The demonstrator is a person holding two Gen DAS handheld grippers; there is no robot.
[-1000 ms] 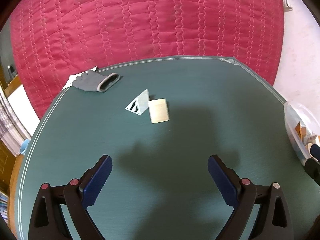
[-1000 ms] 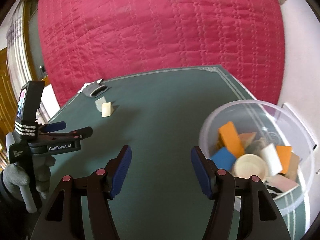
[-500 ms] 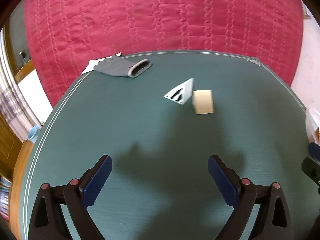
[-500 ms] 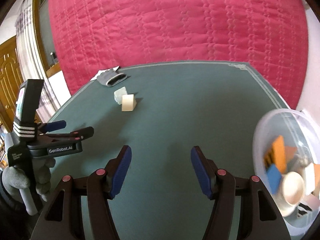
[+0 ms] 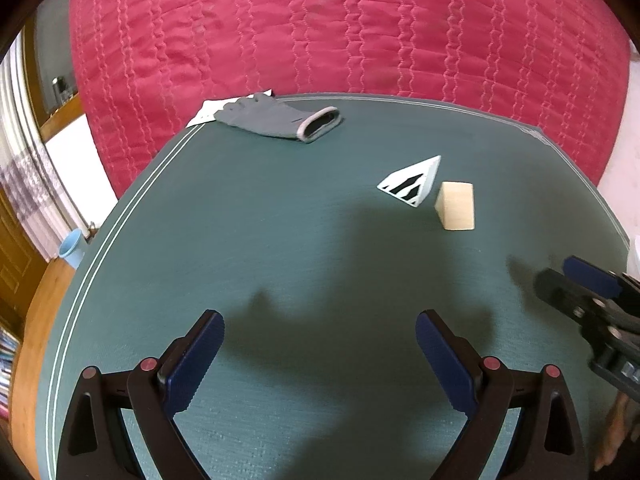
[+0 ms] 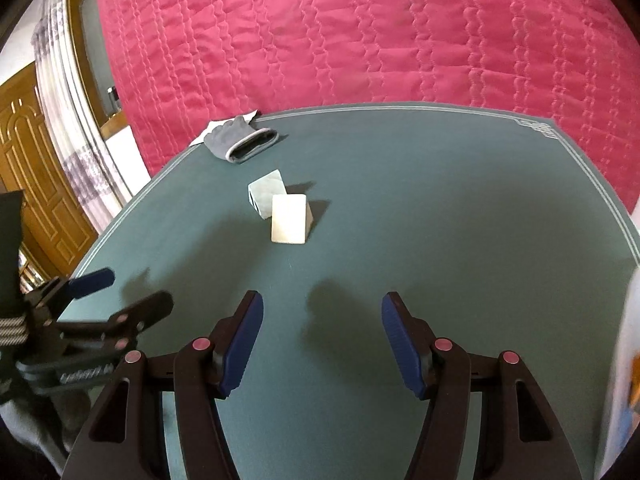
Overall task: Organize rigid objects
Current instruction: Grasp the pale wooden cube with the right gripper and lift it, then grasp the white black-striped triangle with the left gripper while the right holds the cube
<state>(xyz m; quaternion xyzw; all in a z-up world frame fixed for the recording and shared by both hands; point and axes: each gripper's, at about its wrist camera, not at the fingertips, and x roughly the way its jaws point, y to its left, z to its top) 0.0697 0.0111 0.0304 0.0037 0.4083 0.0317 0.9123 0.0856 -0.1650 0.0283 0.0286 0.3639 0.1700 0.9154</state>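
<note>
A cream wooden wedge block (image 5: 456, 206) and a pale blue triangular block (image 5: 414, 182) with black marks lie side by side on the green table (image 5: 280, 240). They also show in the right wrist view, the cream block (image 6: 289, 219) in front of the pale blue block (image 6: 267, 194). My left gripper (image 5: 320, 354) is open and empty, well short of the blocks. My right gripper (image 6: 322, 340) is open and empty, facing the blocks from nearer the table's front.
A grey glove (image 5: 280, 120) lies on a white paper at the table's far left edge. The clear plastic tub (image 6: 624, 368) with blocks sits at the far right, mostly out of frame. A red quilted cloth (image 5: 340, 28) hangs behind the table.
Both grippers have swung left: the blocks moved right in the left view and toward centre in the right view. The tub has slid almost out of the right view. Both stay open.
</note>
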